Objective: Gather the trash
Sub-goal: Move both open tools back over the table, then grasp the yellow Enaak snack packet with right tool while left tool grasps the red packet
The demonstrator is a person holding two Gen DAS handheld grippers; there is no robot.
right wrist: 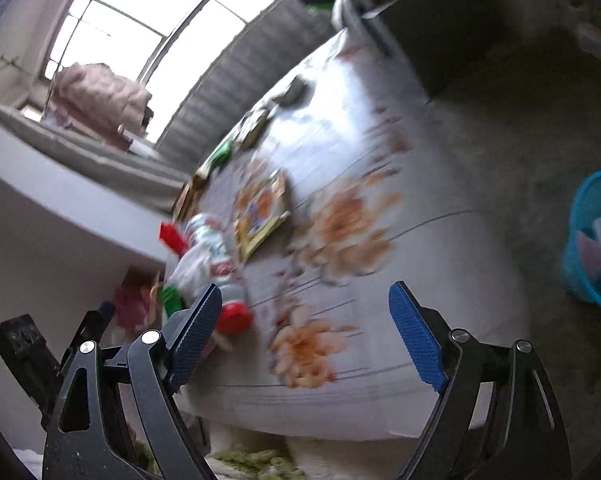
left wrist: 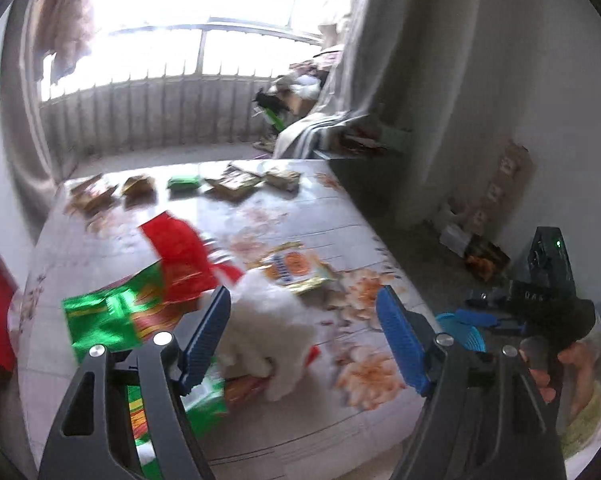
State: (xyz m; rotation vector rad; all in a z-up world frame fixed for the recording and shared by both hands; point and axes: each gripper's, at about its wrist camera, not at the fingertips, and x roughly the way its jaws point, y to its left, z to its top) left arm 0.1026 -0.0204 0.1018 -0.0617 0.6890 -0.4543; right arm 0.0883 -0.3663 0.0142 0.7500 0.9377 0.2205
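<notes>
My left gripper (left wrist: 303, 292) hangs open over a table with a floral cloth (left wrist: 300, 216). A crumpled white tissue (left wrist: 268, 320) lies below, close to the left finger (left wrist: 206, 332), and the pads do not press it. A red and green wrapper (left wrist: 148, 296) lies to its left, and an orange and yellow snack packet (left wrist: 296, 268) just beyond. In the tilted, blurred right wrist view, my right gripper (right wrist: 305, 290) is open with nothing between its fingers. It is above the floral cloth (right wrist: 380, 152), with a blurred heap of white, red and green trash (right wrist: 208, 256) to the left.
A blue basket (right wrist: 596, 240) with white paper in it stands on the floor right of the table, and shows as the basket (left wrist: 466, 332) in the left view too. Several packets (left wrist: 236, 182) line the table's far edge. A hand (left wrist: 572, 356) is at the right.
</notes>
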